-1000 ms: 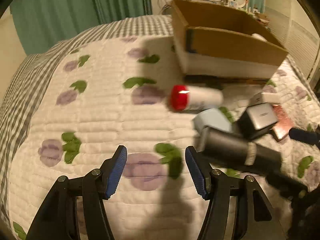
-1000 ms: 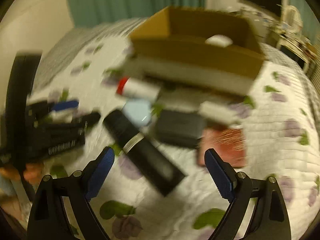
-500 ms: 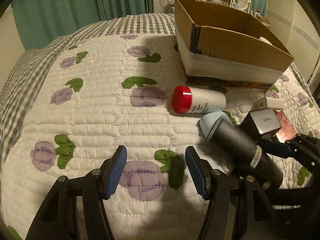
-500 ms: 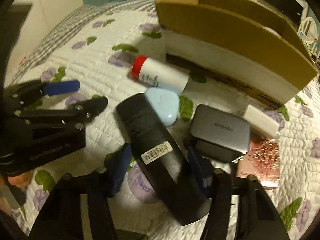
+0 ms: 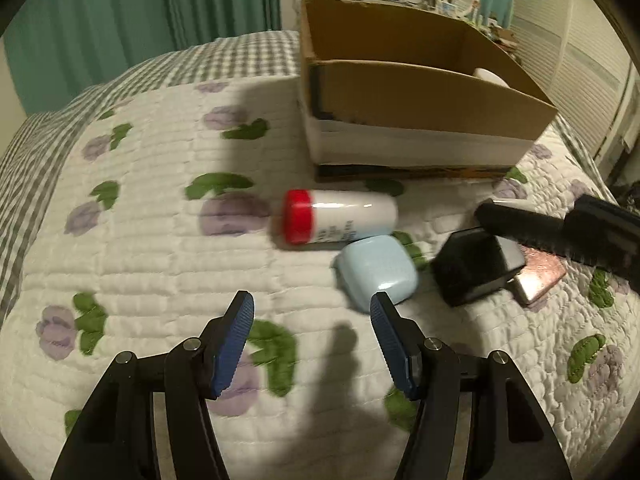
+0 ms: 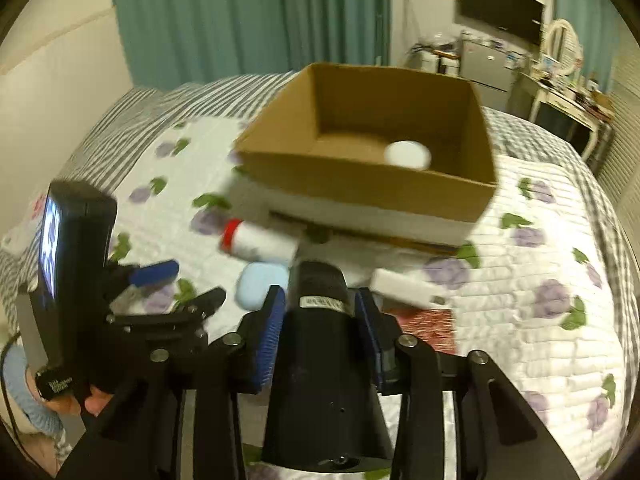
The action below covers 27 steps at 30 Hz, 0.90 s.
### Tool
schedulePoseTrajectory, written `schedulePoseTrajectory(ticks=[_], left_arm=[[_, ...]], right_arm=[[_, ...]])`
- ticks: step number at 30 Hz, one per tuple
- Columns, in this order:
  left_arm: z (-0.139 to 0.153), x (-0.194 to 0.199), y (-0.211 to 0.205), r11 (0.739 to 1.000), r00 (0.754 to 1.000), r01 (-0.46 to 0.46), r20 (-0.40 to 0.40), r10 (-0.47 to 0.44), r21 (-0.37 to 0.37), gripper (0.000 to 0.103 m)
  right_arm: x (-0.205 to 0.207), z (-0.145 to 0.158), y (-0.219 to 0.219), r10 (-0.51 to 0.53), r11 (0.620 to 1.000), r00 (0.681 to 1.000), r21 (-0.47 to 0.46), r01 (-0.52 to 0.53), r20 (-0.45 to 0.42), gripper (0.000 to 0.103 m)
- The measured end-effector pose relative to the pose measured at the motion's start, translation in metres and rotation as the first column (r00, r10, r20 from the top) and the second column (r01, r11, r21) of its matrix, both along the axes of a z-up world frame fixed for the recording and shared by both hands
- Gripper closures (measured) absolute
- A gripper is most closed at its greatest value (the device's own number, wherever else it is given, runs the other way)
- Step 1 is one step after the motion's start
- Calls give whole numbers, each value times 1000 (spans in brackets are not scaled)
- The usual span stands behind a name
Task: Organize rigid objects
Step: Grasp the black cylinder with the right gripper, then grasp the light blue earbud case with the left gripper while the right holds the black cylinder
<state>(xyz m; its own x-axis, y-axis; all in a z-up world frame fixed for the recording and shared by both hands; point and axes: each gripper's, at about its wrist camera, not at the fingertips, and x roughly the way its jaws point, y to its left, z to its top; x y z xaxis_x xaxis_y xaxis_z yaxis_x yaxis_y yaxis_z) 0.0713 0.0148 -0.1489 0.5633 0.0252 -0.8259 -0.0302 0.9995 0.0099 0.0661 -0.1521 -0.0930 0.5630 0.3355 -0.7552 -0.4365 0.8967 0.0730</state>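
Observation:
My right gripper (image 6: 320, 312) is shut on a black cylinder (image 6: 322, 344) and holds it lifted above the quilt, pointing toward the cardboard box (image 6: 360, 184). The cylinder also shows at the right of the left wrist view (image 5: 520, 226). My left gripper (image 5: 312, 320) is open and empty, low over the quilt, just short of a light blue case (image 5: 376, 268). A white bottle with a red cap (image 5: 336, 218) lies beyond the case. A dark grey charger block (image 5: 476, 264) lies right of the case. The box (image 5: 420, 108) holds a white round object (image 6: 408, 154).
A copper-pink flat item (image 5: 540, 276) lies under the charger's right side. A white bar (image 6: 408, 288) lies in front of the box. The floral quilt (image 5: 140, 240) stretches left. Green curtains and furniture stand behind the bed.
My right gripper has closed on the black cylinder and lifted it off the quilt toward the box. My left gripper has moved closer to the blue case, still open.

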Motion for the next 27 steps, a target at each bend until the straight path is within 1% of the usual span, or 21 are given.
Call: schedulePoseTrajectory(ticks=[1,3,4,7,10,11,12,13,15,17,19,20,21,22,24,27], left_arm=[[-1,3,-4,1000,1000,10,-2,-10,1,40],[-6,10,-10,1000,1000,18,-16,-17,8,40],[-9,13,-13,1000,1000,20,-23,-20,7,40],[-12,20,-18,999,999,37,-20,-37,-11,40],[-15,26,-27,997,997,73,-23,-73,-4,40],[-16,27,-28,997,996,81,-26,-81,-4,40],[-19,28,-30,996,996,87,-31,-87,0,40],[-20,28,-30,996,995,90,-30,-90,-1,39],[-20,27,-28,996,996,91,-25,-91,-7,39],[-19,25,-24,996,996,91,-22,-91,-14,39],[-19,21,-21,995,995,95,-21,-95,-18,39],[-19,20,-20,995,995,96,-23,-97,-17,39],[-20,19,-19,995,995,97,-26,-98,-18,39],[-21,18,-18,995,994,100,-31,-100,-20,39],[-21,17,-15,994,994,103,-32,-104,-25,39],[-24,23,-12,995,994,95,-42,-96,-40,38]], right_arm=[[2,1,-5,-16,1000,1000,7,16,3,102],[8,-3,-13,-43,999,999,11,44,-18,103],[12,-9,-17,-47,999,998,14,48,-46,103],[14,-28,-21,-48,999,995,9,49,-90,103],[9,-39,-26,-45,999,994,25,48,-100,102],[8,-39,-27,-39,998,994,38,43,-97,100],[8,-39,-27,-41,998,995,41,45,-94,92],[8,-40,-27,-43,998,994,44,47,-97,73],[9,-43,-23,-47,998,993,25,50,-109,51],[7,-48,-14,-29,1000,993,-15,28,-112,50],[8,-56,-6,-36,996,992,-89,26,-117,51],[10,-61,-5,-41,995,991,-101,29,-124,53],[11,-64,-4,-52,993,990,-111,38,-129,61],[12,-65,-6,-70,991,989,-122,55,-127,62],[12,-62,-9,-79,992,989,-103,66,-122,62],[9,-49,-17,-92,994,993,-61,88,-75,62]])
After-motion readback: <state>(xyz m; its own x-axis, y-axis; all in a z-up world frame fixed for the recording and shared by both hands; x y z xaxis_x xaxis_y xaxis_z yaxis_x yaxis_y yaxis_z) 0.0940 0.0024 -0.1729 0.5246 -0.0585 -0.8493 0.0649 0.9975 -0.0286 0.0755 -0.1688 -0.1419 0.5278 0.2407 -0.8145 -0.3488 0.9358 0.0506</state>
